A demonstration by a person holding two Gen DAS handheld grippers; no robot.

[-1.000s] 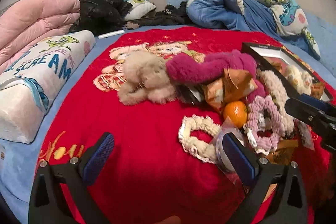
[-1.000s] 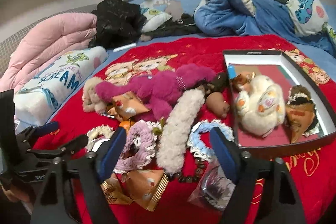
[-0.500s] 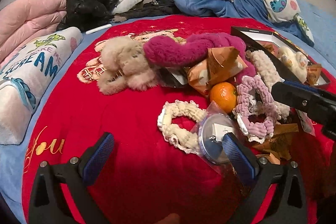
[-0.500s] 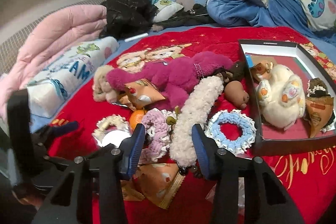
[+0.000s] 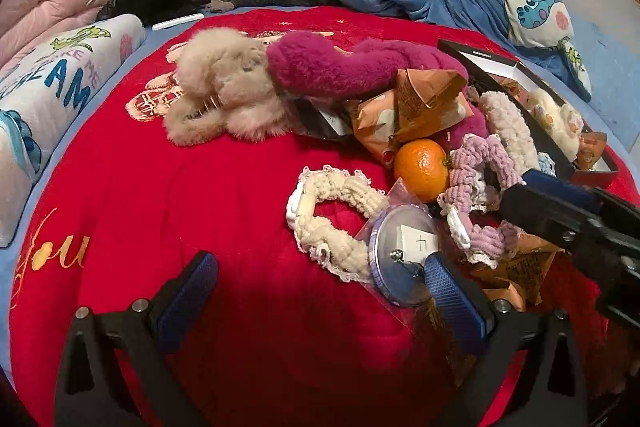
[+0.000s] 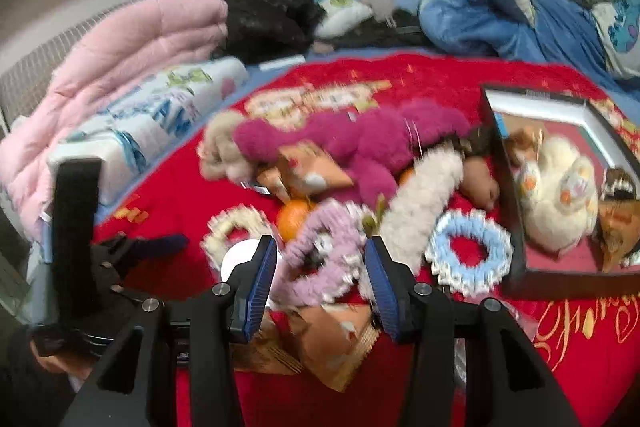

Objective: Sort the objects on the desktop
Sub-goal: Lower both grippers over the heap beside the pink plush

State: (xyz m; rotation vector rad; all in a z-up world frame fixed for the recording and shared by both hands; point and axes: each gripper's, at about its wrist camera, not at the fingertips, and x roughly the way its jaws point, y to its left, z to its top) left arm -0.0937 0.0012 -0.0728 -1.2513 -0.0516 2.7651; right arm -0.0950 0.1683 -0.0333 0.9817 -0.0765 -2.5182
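Lilac scrunchie [image 6: 320, 251]: flat, long axis diagonal | right gripper [image 6: 321, 273] fingers closing around it | left gripper [image 5: 320, 297] fingers spread

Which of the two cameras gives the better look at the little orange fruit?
The left wrist view: the orange sits sharp and nearly whole beside the purple scrunchie. In the right wrist view it is blurred and partly hidden behind that scrunchie.

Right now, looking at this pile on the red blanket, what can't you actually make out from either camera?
- Whether the right gripper pinches the purple scrunchie: right wrist view is motion-blurred; its jaws are closing around it.
- The dark flat item in the left wrist view: mostly buried under the magenta plush and snack packet.
- Writing on the round disc's label: too small.
- The black tray's right side: cut off by the frame edge.
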